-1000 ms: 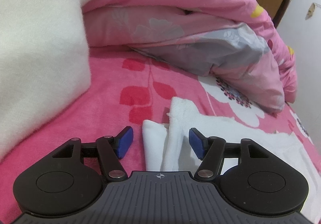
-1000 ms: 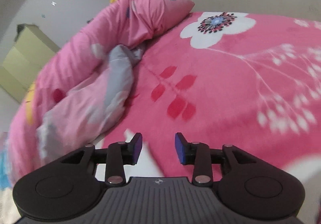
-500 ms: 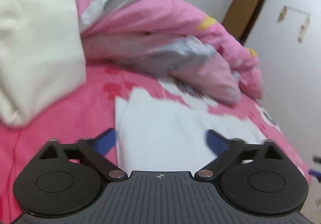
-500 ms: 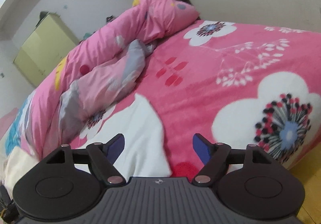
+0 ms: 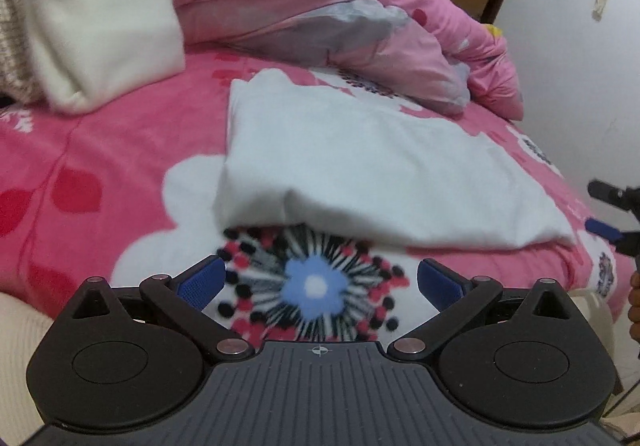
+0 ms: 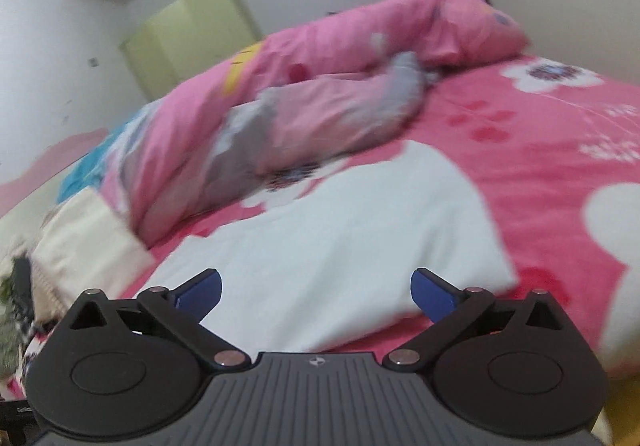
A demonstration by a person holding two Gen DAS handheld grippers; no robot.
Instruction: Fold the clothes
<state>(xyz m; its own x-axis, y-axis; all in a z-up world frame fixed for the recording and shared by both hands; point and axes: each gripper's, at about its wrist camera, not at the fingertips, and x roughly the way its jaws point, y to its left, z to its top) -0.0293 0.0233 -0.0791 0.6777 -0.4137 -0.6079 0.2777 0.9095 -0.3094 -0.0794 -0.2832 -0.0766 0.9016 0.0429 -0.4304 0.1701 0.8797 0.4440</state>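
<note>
Left wrist view: folded white garment (image 5: 360, 162) lies lengthwise left-to-right on bed (image 5: 100, 166); left hand-held gripper (image 5: 318, 282) and right hand-held gripper (image 6: 316, 288) both gape wide, empty.

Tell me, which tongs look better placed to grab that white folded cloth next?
Probably the right tongs: open, with the white cloth lying directly between the tips. The left tongs, also open, frame only the flowered blanket, short of the cloth's edge.
</note>
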